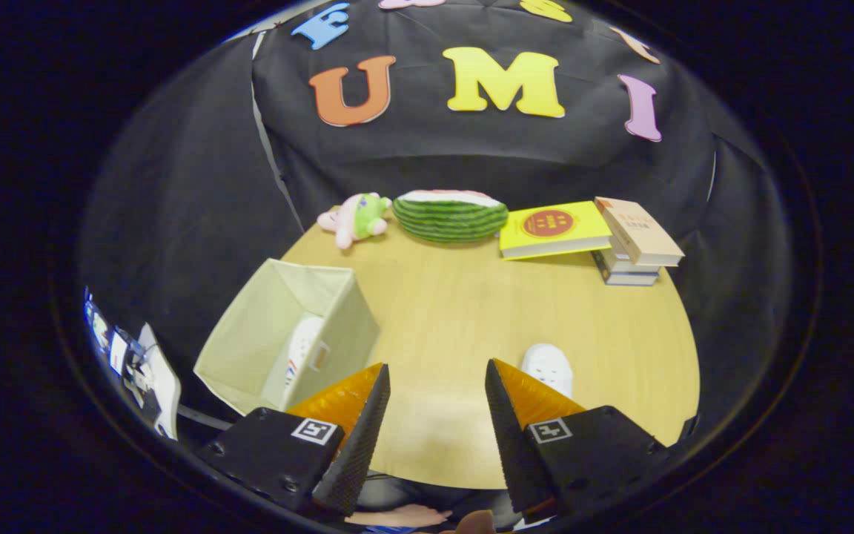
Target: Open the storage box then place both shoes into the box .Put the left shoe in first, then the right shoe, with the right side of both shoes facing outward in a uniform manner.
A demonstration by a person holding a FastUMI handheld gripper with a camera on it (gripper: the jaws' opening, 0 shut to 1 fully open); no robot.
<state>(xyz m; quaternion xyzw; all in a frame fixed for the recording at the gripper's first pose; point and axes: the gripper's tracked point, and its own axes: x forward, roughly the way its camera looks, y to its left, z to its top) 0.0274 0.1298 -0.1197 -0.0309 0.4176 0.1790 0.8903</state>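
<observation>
1. The gripper (437,386) hangs over a round wooden table (471,311), fingers spread apart with nothing between them.
2. An open beige fabric storage box (264,326) sits beside the left finger, a white shoe (301,348) inside.
3. A second white shoe (548,367) lies just behind the right finger.

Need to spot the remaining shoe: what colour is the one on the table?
White shoe, gripper view, just beyond the open gripper, partly behind one finger.

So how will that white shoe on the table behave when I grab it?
The white shoe, just beyond the open gripper, looks like perforated foam: probably light, and may squash under the fingers. Lying flat on the smooth table, it may slide if nudged, not roll.
</observation>
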